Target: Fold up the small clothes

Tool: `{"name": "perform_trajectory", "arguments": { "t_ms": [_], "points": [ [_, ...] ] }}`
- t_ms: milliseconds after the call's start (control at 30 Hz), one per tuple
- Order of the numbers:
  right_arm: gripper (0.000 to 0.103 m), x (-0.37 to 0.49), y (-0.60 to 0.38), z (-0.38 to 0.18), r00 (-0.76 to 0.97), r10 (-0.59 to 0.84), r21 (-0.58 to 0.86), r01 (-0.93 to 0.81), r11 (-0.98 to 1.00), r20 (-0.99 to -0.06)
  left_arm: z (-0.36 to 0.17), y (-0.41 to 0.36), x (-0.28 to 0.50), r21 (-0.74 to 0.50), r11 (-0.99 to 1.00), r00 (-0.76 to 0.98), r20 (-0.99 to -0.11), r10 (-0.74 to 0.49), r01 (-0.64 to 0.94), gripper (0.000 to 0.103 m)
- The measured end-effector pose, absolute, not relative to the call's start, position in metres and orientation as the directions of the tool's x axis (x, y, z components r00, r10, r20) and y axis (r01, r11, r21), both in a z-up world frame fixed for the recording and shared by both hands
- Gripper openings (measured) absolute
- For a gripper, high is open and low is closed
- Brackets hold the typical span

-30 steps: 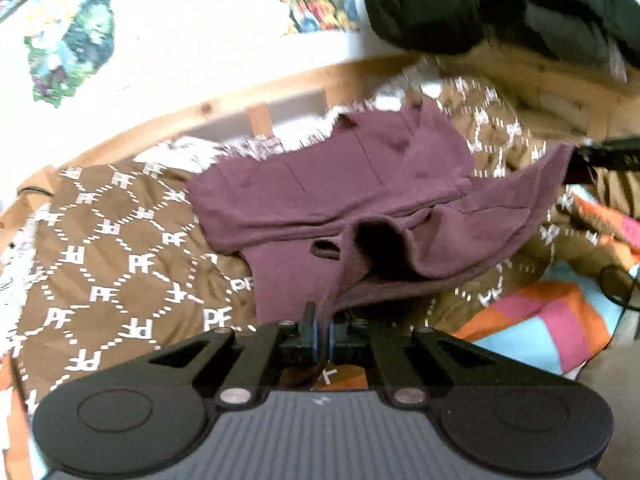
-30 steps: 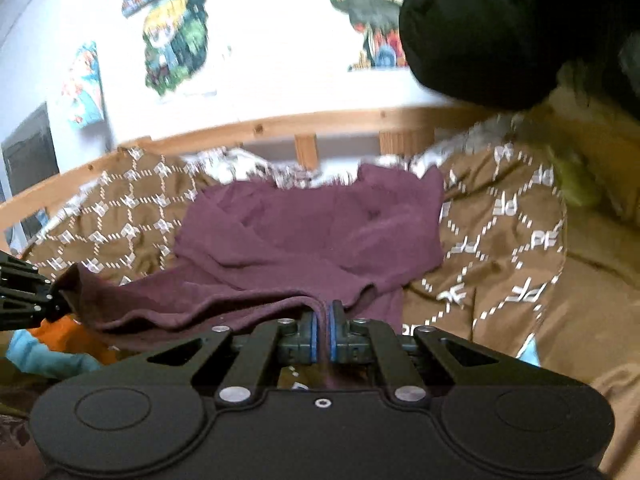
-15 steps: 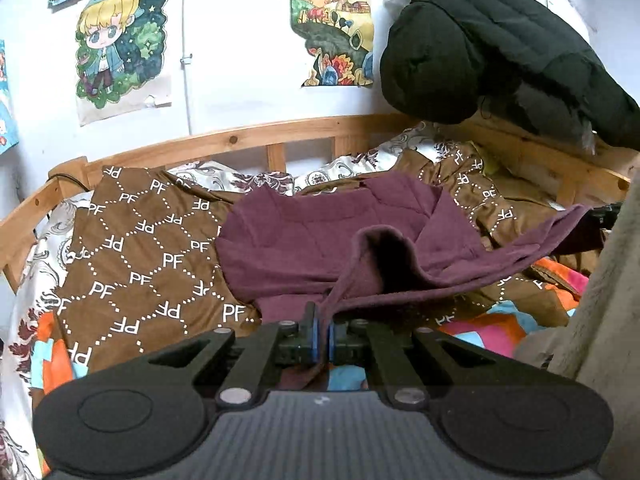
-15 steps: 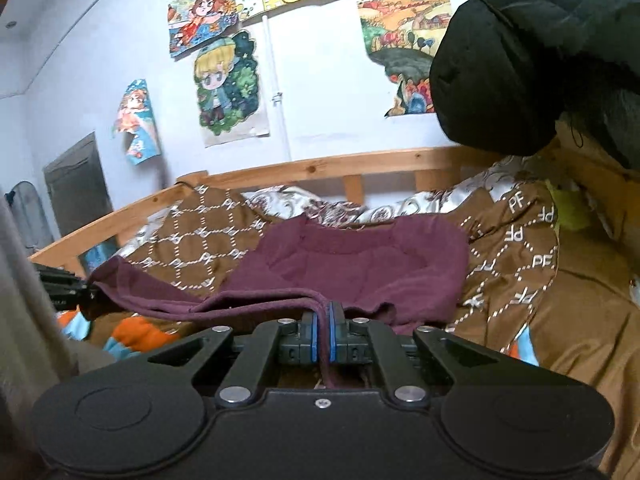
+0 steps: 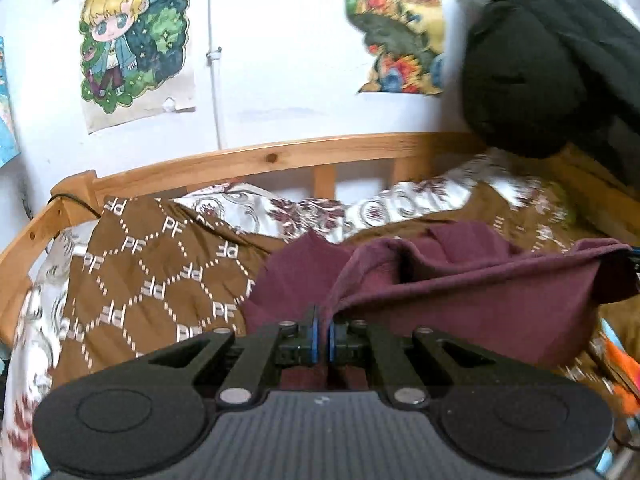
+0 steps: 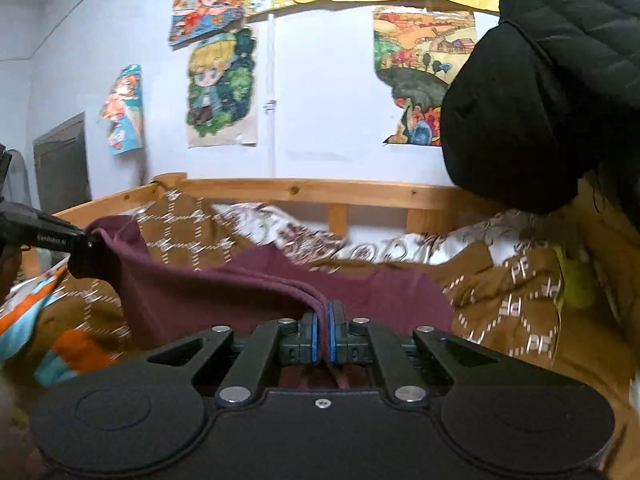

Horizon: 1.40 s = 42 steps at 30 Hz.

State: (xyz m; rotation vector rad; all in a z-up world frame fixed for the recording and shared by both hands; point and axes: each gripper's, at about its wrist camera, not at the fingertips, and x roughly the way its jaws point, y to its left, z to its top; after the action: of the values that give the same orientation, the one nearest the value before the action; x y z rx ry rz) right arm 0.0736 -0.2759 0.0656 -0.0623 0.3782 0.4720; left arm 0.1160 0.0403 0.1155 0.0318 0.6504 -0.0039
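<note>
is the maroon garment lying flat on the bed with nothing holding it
No, the left gripper is shut on an edge of the maroon garment, which stretches lifted above the brown bedspread.

The lower part of the maroon garment (image 5: 460,300) drops out of sight behind the left gripper (image 5: 321,330), and in the right wrist view behind the right gripper (image 6: 323,330). A black jacket (image 6: 540,100) is cut off by the frame's right edge. The brown patterned quilt (image 5: 152,276) blurs at far right, its lettering unreadable there.
</note>
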Motion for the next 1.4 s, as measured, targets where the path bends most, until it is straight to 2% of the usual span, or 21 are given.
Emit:
{"name": "perform_trajectory", "arguments": {
  "t_ms": [233,433,667,733,800,833,900,933,1000,1067,1200,1267,1333,1400],
  "points": [
    [0.005,0.186,-0.256,0.054,0.869,0.351,-0.007,-0.377,0.926,-0.349,0.087,0.033,0.224,0.141,0.989,0.774,-0.623,0.114,-0.032,0.005],
    [0.005,0.257,-0.235,0.002,0.905,0.279,0.024,-0.287,0.958,-0.321,0.042,0.04,0.289,0.143,0.986,0.706,-0.689,0.16,-0.084,0.005],
    [0.007,0.307,-0.238,-0.046,0.891,0.315,0.012,-0.329,0.944,-0.328,0.011,0.04,0.325,0.158,0.981,0.668,-0.718,0.193,-0.114,0.005],
    [0.017,0.306,-0.24,-0.054,0.892,0.308,-0.01,-0.329,0.944,-0.331,0.004,0.039,0.332,0.16,0.98,0.655,-0.729,0.199,-0.119,0.005],
    [0.044,0.307,-0.247,-0.06,0.89,0.303,0.012,-0.318,0.948,-0.34,-0.005,0.04,0.337,0.163,0.977,0.64,-0.739,0.212,-0.136,0.005],
    [0.051,0.308,-0.252,-0.062,0.884,0.32,0.037,-0.328,0.944,-0.342,-0.009,0.041,0.337,0.155,0.977,0.634,-0.744,0.212,-0.146,0.005],
    [0.073,0.308,-0.258,-0.063,0.88,0.334,0.063,-0.334,0.941,-0.339,-0.015,0.044,0.339,0.136,0.977,0.628,-0.749,0.211,-0.166,0.005],
    [0.078,0.307,-0.26,-0.063,0.879,0.338,0.07,-0.334,0.94,-0.336,-0.017,0.046,0.339,0.123,0.976,0.624,-0.753,0.209,-0.178,0.005],
    [0.096,0.305,-0.264,-0.061,0.872,0.368,0.088,-0.359,0.929,-0.323,-0.018,0.05,0.341,0.098,0.977,0.62,-0.759,0.197,-0.19,0.005],
    [0.102,0.302,-0.265,-0.058,0.86,0.401,0.094,-0.392,0.915,-0.315,-0.018,0.053,0.343,0.088,0.978,0.619,-0.763,0.189,-0.19,0.005],
    [0.102,0.294,-0.257,-0.055,0.833,0.439,0.008,-0.464,0.886,-0.336,-0.021,0.054,0.346,0.073,0.979,0.611,-0.772,0.177,-0.191,0.005],
    [0.102,0.291,-0.246,-0.062,0.85,0.365,-0.118,-0.436,0.892,-0.38,-0.021,0.054,0.347,0.062,0.978,0.607,-0.776,0.172,-0.197,0.005],
    [0.102,0.288,-0.238,-0.071,0.899,0.244,-0.258,-0.349,0.901,-0.363,-0.021,0.054,0.347,0.059,0.979,0.604,-0.779,0.168,-0.195,0.005],
    [0.102,0.289,-0.244,-0.072,0.929,0.163,-0.264,-0.258,0.929,-0.334,-0.02,0.054,0.348,0.066,0.981,0.603,-0.78,0.166,-0.185,0.006]
  ]
}}
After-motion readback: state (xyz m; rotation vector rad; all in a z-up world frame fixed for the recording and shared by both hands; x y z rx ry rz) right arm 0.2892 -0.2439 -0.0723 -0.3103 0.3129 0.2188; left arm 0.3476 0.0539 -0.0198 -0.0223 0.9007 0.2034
